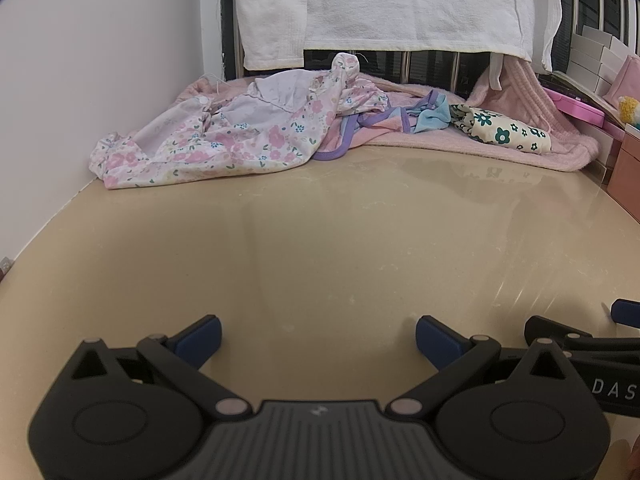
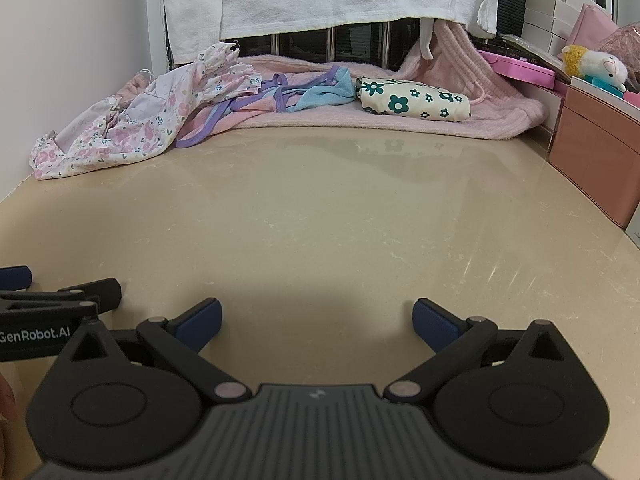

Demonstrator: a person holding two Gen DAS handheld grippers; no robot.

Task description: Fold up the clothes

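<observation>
On the glossy beige table point(image 1: 320, 240), a crumpled pink floral garment point(image 1: 208, 140) lies left of the fuzzy pink blanket point(image 1: 520, 148), which bears a blue-and-purple strappy piece point(image 1: 424, 118) and a folded green-flowered bundle point(image 1: 508, 130), while left gripper point(image 1: 318, 334) and right gripper point(image 2: 316, 320) hover nearer, fingers spread, holding nothing.

Cut off by the top edge in both views: white towel point(image 1: 400, 4), hanging over dark railing, hiding most of the bars behind. Partly buried under floral garment point(image 1: 208, 140): pink blanket point(image 1: 520, 148), far left corner out of sight. Tangled beyond telling apart: purple-trimmed blue and pink pieces point(image 2: 304, 92), shape and number unclear. Folded flower-print cloth point(image 2: 416, 100), inner layers concealed. Clipped by the right edge of the left wrist view: right gripper point(image 1: 624, 312), only one blue fingertip and black linkage visible. Lettering on its side truncated after "DAS".
</observation>
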